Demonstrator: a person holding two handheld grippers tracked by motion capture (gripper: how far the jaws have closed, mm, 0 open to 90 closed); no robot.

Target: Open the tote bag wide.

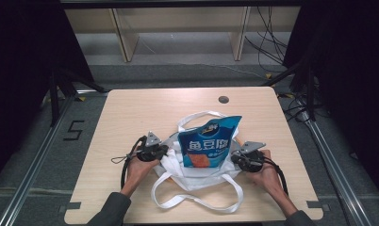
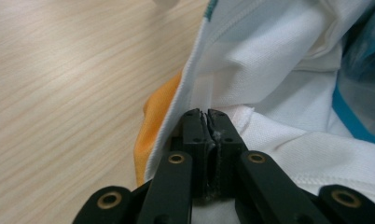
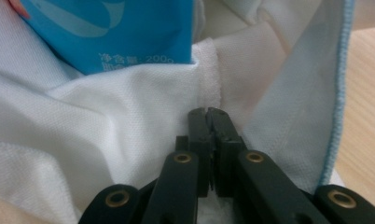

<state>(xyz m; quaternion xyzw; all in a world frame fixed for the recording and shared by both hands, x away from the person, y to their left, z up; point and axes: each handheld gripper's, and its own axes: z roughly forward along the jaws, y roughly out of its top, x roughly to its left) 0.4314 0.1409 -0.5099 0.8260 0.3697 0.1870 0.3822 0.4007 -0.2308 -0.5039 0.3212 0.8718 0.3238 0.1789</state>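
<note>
Bag held at both sides, snack pack standing inside

Bag [image 1: 197, 174] of white cloth sits on the near half of the table [image 1: 131, 113], about centre, mouth up, with a blue snack pack [image 1: 209, 141] upright in it and leaning a little to the right. One white handle loop [image 1: 197, 200] lies flat on the wood toward the person; the other arches behind the pack.

Left gripper [image 1: 165, 151] is at the bag's left edge, right gripper [image 1: 234, 157] at its right edge, each in a hand with the forearm coming in from the near side. Cables trail back from both.

Table is light wood grain, rounded corners, with a dark round hole [image 1: 223, 99] near the far edge. Beyond it is grey floor, a pale shelf frame [image 1: 178, 28], loose cables at far right, metal rails either side and dark curtains.

Left gripper view: jaws pressed together, pinching a seam of the white fabric [image 2: 269, 60], and an orange layer [image 2: 150, 121] peeks out under the bag's edge against the wood, something the high view does not give. Right gripper view: jaws likewise pressed together on a fold of white cloth [image 3: 129, 121], with light-blue stitching [image 3: 342, 84] along a hem and small print at the pack's [image 3: 115, 32] bottom edge.
</note>
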